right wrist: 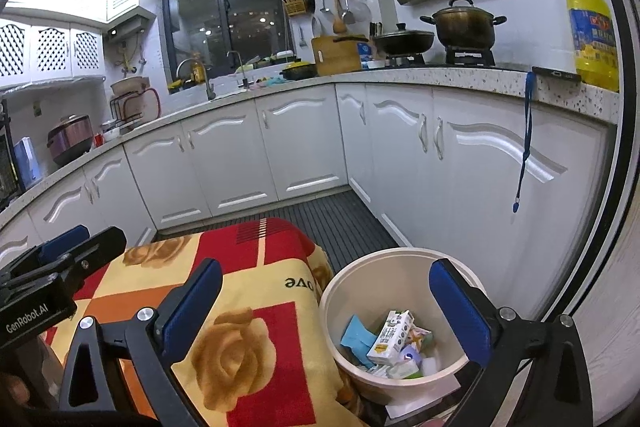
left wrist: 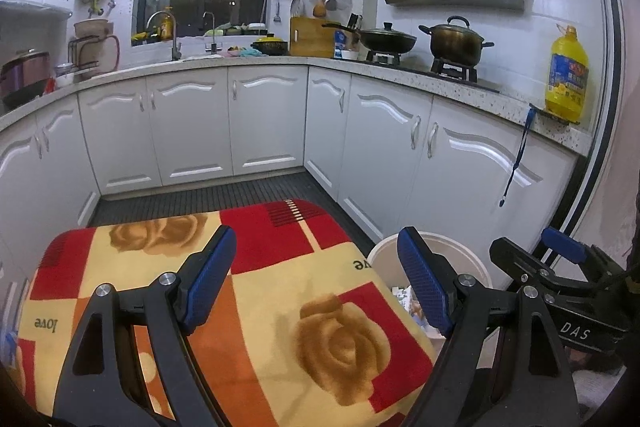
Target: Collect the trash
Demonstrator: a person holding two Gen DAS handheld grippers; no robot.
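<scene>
Both claws, left claw (left wrist: pixel 316 279) & right claw (right wrist: pixel 326 305), gape apart, holding nothing. Trash sits in the bin (right wrist: pixel 404 257) beside the blanket-covered surface (right wrist: pixel 256 307). No loose trash visible; scan surface before next grab.

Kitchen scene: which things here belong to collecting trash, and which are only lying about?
Belong to the job:
white bin
milk carton and wrappers inside it
left gripper, right gripper, both open

Lying about:
rose blanket
oil bottle
pot
cutting board
</scene>
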